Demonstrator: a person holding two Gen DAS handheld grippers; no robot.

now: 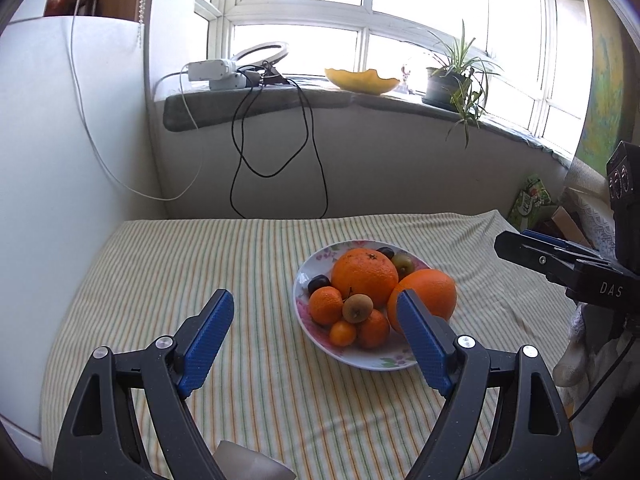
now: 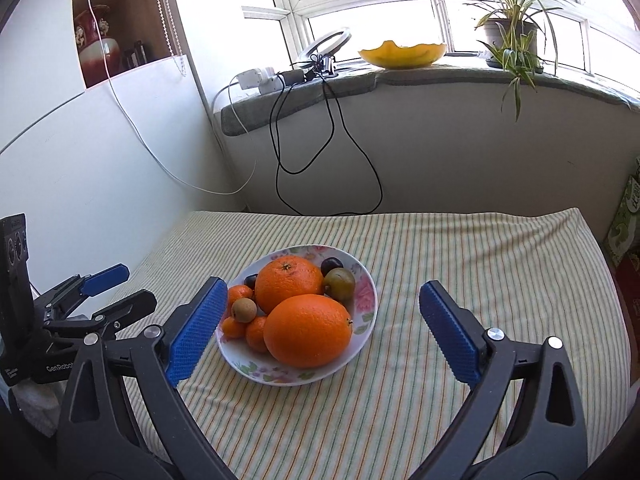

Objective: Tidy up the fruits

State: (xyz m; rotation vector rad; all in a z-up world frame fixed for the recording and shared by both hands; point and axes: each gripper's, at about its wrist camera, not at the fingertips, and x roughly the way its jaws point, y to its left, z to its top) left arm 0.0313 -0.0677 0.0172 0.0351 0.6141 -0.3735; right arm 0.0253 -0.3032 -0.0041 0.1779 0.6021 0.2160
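Observation:
A floral plate (image 1: 360, 360) (image 2: 370, 292) sits on the striped tablecloth and holds two large oranges (image 1: 364, 272) (image 2: 308, 330), several small tangerines (image 1: 326, 305), a brown kiwi-like fruit (image 1: 357, 308) (image 2: 244, 310), a green-brown fruit (image 2: 339, 283) and dark plums (image 1: 319, 282) (image 2: 332, 265). My left gripper (image 1: 316, 308) is open and empty, just short of the plate's near left side. My right gripper (image 2: 322, 304) is open and empty, its fingers either side of the plate, short of it. Each gripper shows in the other's view, the right gripper (image 1: 532, 250) and the left gripper (image 2: 120, 288).
The table (image 1: 180, 280) stands against a white wall. Black and white cables (image 1: 276, 144) hang from the windowsill above its far edge. The sill holds a yellow bowl (image 1: 362, 80), a potted plant (image 1: 456, 76) and a ring light (image 2: 326, 46). Green packages (image 1: 530, 200) lie at the table's right.

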